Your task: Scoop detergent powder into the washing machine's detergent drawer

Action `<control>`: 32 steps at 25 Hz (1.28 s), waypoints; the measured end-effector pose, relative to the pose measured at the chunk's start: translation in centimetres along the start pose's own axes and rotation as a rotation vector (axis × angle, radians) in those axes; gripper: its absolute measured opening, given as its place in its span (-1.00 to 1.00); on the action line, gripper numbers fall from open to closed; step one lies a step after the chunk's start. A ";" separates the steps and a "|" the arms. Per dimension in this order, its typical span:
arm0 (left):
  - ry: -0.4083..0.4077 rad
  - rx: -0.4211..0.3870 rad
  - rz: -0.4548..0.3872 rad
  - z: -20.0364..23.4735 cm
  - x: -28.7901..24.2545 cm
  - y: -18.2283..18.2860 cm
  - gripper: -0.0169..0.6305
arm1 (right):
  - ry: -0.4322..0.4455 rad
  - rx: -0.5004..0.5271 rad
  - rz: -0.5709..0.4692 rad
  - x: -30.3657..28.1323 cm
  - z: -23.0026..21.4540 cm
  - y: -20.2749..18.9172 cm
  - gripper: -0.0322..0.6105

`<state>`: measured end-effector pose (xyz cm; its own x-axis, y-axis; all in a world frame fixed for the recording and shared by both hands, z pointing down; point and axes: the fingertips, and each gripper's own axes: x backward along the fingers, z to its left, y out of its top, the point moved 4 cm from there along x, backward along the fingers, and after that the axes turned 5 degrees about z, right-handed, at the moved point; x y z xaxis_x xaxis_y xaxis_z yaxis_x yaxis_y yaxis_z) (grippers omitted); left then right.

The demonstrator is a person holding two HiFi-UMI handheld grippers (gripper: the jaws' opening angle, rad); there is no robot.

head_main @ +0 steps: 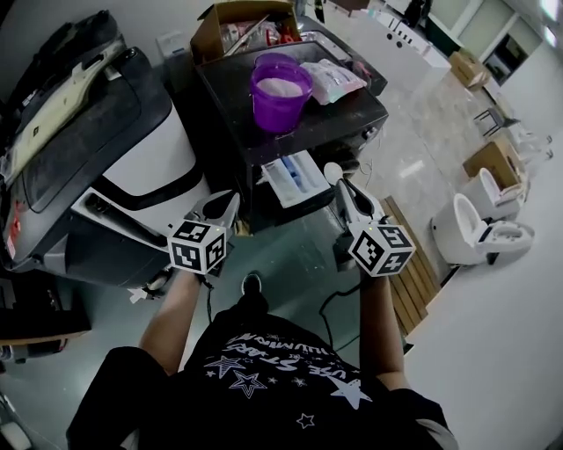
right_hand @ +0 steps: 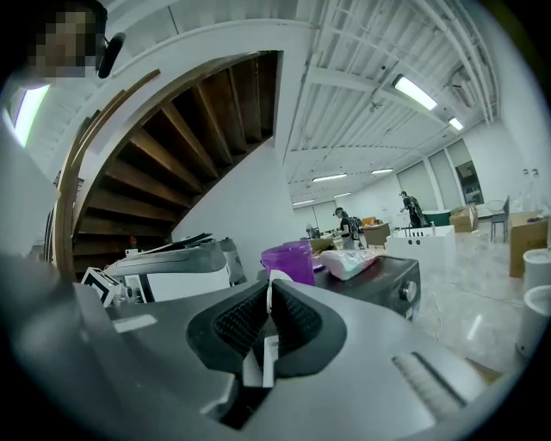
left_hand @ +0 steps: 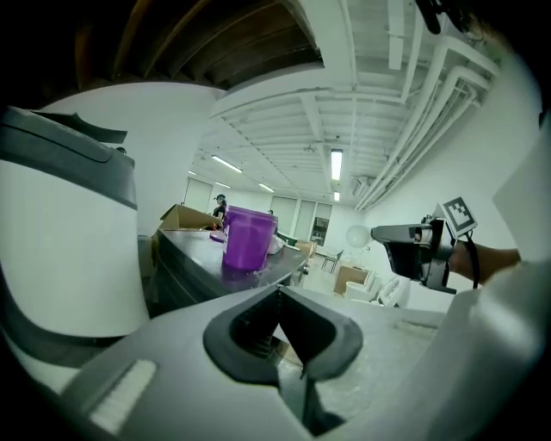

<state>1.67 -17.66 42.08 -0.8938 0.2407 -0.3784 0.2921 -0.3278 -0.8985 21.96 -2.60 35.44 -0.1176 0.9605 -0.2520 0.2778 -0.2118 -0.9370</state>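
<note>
A purple tub (head_main: 281, 88) of white powder stands on the dark washing machine (head_main: 334, 123). Below its front edge the white detergent drawer (head_main: 295, 182) is pulled out. My right gripper (head_main: 341, 187) is shut on the thin handle of a white scoop (head_main: 332, 172), whose round bowl hovers just right of the drawer. That handle (right_hand: 269, 291) shows between the jaws in the right gripper view, with the tub (right_hand: 289, 261) beyond. My left gripper (head_main: 230, 205) hangs left of the drawer, shut and empty. From the left gripper (left_hand: 277, 301) I see the tub (left_hand: 250, 239) and the scoop (left_hand: 358, 235).
A plastic detergent bag (head_main: 334, 79) lies beside the tub, with a cardboard box (head_main: 230, 26) behind it. A second white and black machine (head_main: 132, 158) stands at the left. White toilets (head_main: 479, 230) and a wooden pallet (head_main: 412, 268) are on the floor at the right.
</note>
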 end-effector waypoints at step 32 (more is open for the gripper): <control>0.216 0.039 -0.058 9.7 -9.7 10.4 -0.95 | 0.404 1.084 0.355 -28.4 -3.3 14.9 -0.79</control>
<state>10.08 -32.26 38.53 -0.8142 0.4486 -0.3686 0.2249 -0.3418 -0.9125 32.63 -32.42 29.39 0.1632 0.7641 -0.6241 -0.7323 -0.3301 -0.5957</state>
